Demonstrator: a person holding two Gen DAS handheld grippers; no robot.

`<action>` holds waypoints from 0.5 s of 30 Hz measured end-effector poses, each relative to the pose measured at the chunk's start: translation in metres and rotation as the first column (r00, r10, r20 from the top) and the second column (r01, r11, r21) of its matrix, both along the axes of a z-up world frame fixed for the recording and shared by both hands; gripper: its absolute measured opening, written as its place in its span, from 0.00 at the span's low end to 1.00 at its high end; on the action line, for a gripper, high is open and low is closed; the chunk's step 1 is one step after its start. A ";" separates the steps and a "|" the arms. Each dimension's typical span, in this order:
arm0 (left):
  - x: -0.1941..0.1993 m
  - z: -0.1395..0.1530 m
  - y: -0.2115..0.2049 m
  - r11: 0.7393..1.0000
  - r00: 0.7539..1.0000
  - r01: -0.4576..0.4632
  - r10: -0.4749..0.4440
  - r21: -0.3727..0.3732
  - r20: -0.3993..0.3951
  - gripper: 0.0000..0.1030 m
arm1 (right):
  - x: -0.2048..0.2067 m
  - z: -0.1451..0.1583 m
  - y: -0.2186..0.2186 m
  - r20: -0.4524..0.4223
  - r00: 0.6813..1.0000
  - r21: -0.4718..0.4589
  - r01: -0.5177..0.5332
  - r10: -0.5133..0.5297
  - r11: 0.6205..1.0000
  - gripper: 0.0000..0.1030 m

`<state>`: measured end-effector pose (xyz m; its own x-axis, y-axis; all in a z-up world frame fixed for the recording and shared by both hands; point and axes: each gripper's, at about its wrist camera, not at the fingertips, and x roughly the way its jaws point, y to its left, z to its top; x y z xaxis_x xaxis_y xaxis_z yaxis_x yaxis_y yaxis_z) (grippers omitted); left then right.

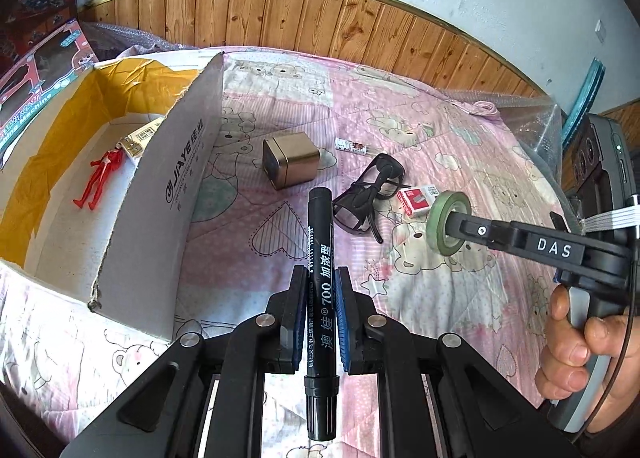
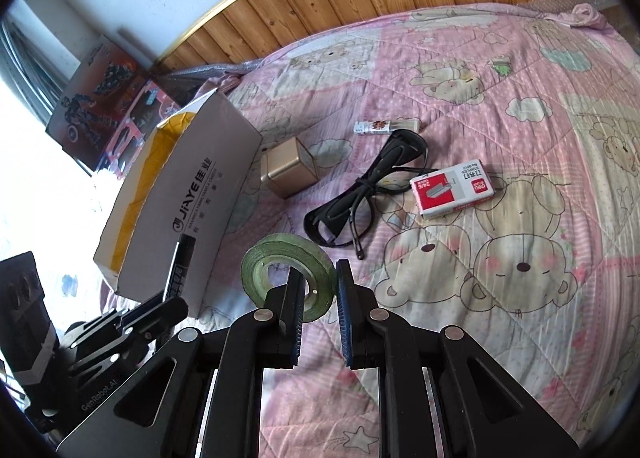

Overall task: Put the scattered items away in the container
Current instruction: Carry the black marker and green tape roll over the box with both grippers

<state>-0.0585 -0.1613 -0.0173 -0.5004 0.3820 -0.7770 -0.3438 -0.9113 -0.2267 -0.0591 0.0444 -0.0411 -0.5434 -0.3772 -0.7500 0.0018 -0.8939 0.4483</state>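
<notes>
My left gripper [image 1: 323, 282] is shut on a black marker [image 1: 320, 258] that points forward, a little right of the open cardboard box [image 1: 168, 194]. A red toy figure [image 1: 98, 178] and a small card [image 1: 138, 140] lie in the box. My right gripper [image 2: 319, 278] is shut on the wall of a green tape roll [image 2: 272, 258], with one finger through its hole. On the pink quilt lie a gold tin [image 2: 288, 172], black glasses [image 2: 368, 194], a red staples box [image 2: 454, 190] and a small tube [image 2: 384, 126].
A wood-panelled wall [image 1: 320, 14] runs behind the bed. Toy boxes [image 2: 116, 98] stand beyond the cardboard box. Bubble wrap [image 1: 536, 118] and a grey device [image 1: 608, 162] sit at the bed's right side. A hand [image 1: 576, 346] holds the right gripper's handle.
</notes>
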 end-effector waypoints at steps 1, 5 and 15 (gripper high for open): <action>0.001 0.002 -0.002 1.000 1.000 -0.002 0.002 0.000 -0.003 0.14 | 0.002 0.001 -0.004 -0.001 1.000 0.002 -0.008 0.008 1.000 0.15; 0.005 0.010 -0.011 1.000 1.000 -0.016 0.016 0.004 -0.011 0.14 | 0.009 0.004 -0.021 -0.005 0.999 0.011 -0.040 0.040 0.999 0.15; 0.015 0.021 -0.036 0.999 0.999 -0.037 0.038 0.034 -0.019 0.14 | 0.028 0.011 -0.062 -0.016 0.993 0.032 -0.115 0.115 0.993 0.15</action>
<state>-0.0438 -0.1978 0.0035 -0.5299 0.3886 -0.7538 -0.3142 -0.9155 -0.2511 -0.0312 -0.0176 -0.0296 -0.5108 -0.4144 -0.7532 0.1129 -0.9009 0.4191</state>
